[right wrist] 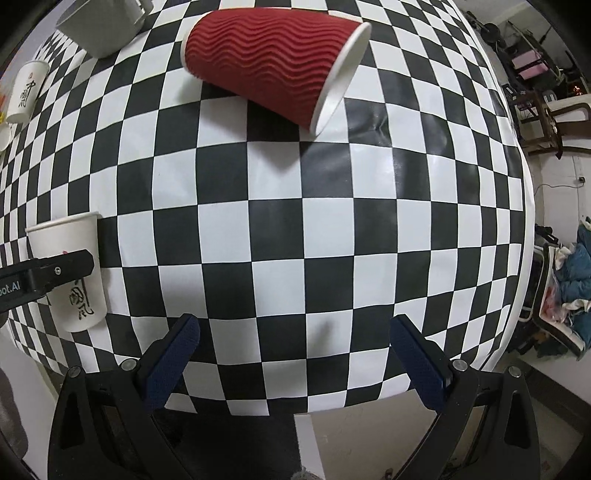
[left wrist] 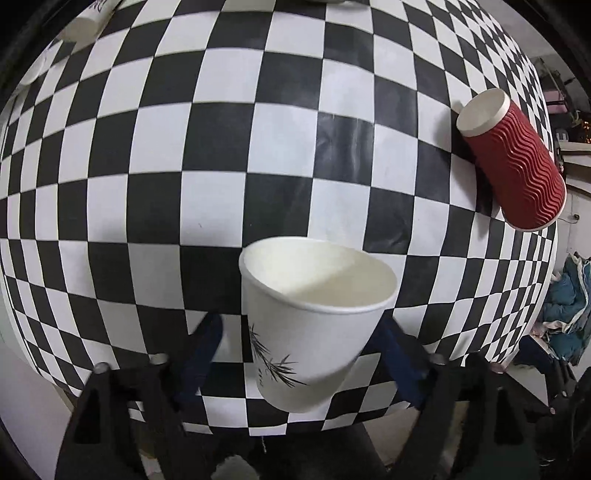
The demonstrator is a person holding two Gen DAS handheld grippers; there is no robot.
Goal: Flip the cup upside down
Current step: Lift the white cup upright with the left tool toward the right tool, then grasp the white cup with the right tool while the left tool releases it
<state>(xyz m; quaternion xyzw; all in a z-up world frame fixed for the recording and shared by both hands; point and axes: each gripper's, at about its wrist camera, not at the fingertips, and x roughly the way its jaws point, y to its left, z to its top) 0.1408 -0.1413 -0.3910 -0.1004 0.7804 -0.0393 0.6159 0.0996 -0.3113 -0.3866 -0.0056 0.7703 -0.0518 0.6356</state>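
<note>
left wrist view: left gripper (left wrist: 299, 332) has a white paper cup (left wrist: 314, 321) between its blue-padded fingers (left wrist: 207, 339), mouth up and tilted slightly, leaf print on its side. right pad is hidden behind the cup wall, and a gap shows between the left pad and the cup, so the jaws are spread around it; cannot tell if either pad actually touches. cup sits over the near edge of the checkered counter (left wrist: 221, 147); cannot tell if its base rests on the counter. red ripple-wall cup (left wrist: 517, 166) lies on its side far right on the counter, white base toward the camera. another white cup (left wrist: 79, 29) lies at the top left edge.

right wrist view: right gripper (right wrist: 295, 332) has jaws spread wide, nothing between the fingers (right wrist: 173, 354), low over the near counter edge. same white paper cup (right wrist: 70, 269) at far left, upright, black calligraphy print, with a black finger of the left gripper (right wrist: 48, 275) across its wall. red cup (right wrist: 273, 62) on its side at top centre, open mouth pointing right. second white printed cup (right wrist: 27, 90) stands upright at upper left, and a grey container (right wrist: 103, 26) sits beyond it at top left.
</note>
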